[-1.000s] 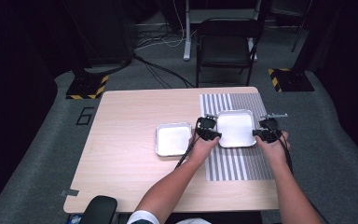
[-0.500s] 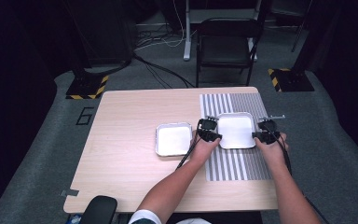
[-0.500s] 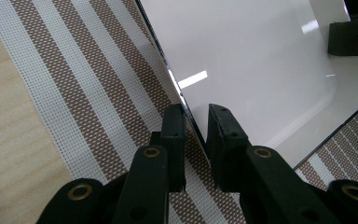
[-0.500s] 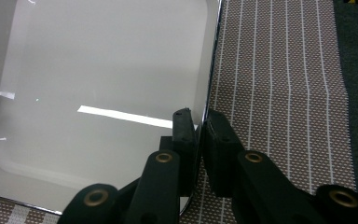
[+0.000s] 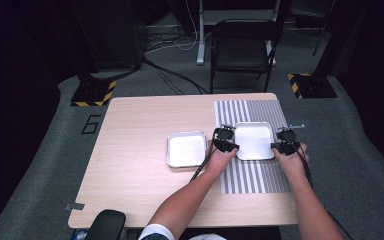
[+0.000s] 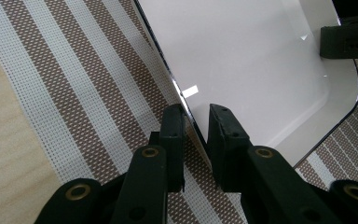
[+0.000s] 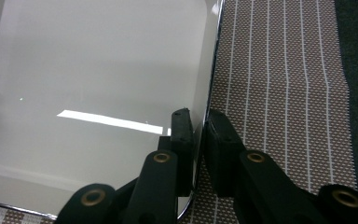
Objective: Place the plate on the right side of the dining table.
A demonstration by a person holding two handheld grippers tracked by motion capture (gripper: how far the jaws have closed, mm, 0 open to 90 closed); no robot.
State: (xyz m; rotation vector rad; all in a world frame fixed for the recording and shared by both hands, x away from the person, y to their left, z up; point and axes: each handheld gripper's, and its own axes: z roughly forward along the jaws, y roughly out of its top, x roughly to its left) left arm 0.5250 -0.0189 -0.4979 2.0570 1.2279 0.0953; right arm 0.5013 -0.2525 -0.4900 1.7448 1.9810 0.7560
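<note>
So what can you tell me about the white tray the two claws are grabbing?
The shallow square white tray with rounded corners and a thin shiny metal-looking rim is empty and glossy. It sits on the brown-and-white striped woven mat, right of a second similar white tray. The left claw straddles its left rim, the right claw its right rim; each has one jaw inside and one outside.

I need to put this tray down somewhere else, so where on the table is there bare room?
The wood left of the second tray, out to the table edge, is free, as is the far strip behind both trays. It is crowded on the striped mat, where the left tool and right tool flank the held tray.
</note>
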